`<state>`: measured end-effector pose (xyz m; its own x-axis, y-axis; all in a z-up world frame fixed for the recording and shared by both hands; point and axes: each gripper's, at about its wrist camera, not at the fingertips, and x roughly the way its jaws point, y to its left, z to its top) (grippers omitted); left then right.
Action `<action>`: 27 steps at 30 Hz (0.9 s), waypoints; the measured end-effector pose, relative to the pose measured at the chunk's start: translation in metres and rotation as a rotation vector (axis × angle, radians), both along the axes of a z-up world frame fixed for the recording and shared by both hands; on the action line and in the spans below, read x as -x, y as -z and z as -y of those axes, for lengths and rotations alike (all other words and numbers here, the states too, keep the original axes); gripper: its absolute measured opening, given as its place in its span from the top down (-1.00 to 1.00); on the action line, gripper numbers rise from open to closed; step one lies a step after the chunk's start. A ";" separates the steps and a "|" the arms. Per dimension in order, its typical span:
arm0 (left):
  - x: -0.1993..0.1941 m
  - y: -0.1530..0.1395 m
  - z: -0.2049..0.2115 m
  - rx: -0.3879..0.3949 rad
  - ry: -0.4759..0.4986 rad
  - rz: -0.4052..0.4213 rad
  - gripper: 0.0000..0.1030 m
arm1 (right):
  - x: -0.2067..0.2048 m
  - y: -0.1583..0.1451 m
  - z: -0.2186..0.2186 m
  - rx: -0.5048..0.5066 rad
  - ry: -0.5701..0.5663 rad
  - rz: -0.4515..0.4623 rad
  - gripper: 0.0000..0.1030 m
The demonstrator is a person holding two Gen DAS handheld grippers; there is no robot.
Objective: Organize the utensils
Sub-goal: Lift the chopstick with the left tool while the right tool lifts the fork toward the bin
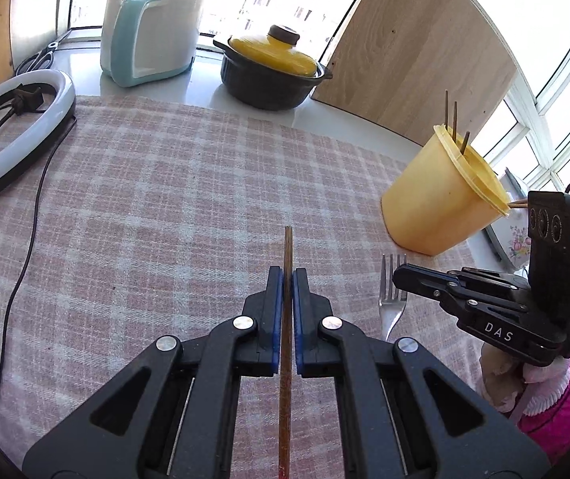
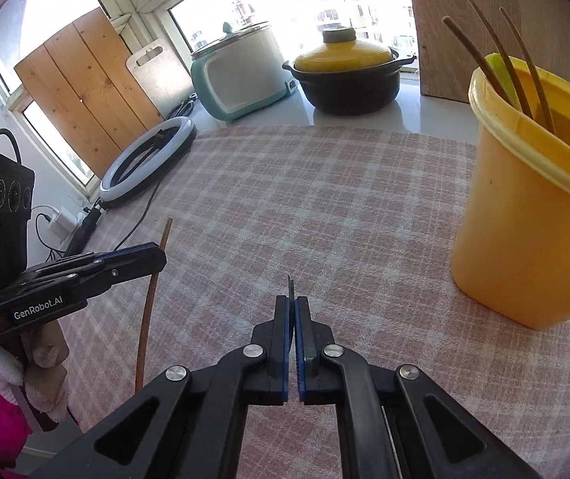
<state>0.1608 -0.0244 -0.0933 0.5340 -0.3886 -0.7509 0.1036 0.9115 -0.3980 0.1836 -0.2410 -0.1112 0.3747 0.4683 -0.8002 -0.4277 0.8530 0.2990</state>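
Checked cloth (image 1: 165, 183) under yellow cup (image 1: 436, 199), ring light (image 1: 17, 127).

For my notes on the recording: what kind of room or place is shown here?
Most likely a home kitchen counter beside a window. A yellow-lidded pot and a white electric cooker stand at the back, and a yellow utensil holder stands on a checked cloth.

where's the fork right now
The fork is clamped in the right gripper, tines up, above the checked cloth just below the yellow cup.
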 end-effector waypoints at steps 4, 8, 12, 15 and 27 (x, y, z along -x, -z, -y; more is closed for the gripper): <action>0.008 -0.025 -0.001 0.002 -0.005 0.061 0.96 | 0.008 -0.018 0.012 -0.009 0.020 0.049 1.00; 0.013 -0.045 0.001 0.008 -0.002 0.115 0.96 | 0.015 -0.039 0.016 -0.008 0.034 0.111 1.00; 0.019 -0.059 0.005 0.022 0.014 0.146 0.96 | 0.024 -0.058 0.019 0.006 0.036 0.179 1.00; 0.023 -0.068 0.010 0.021 0.027 0.175 0.96 | 0.032 -0.071 0.023 0.011 0.046 0.223 1.00; 0.025 -0.120 0.023 0.060 0.069 0.298 0.96 | 0.048 -0.124 0.050 0.004 0.100 0.359 1.00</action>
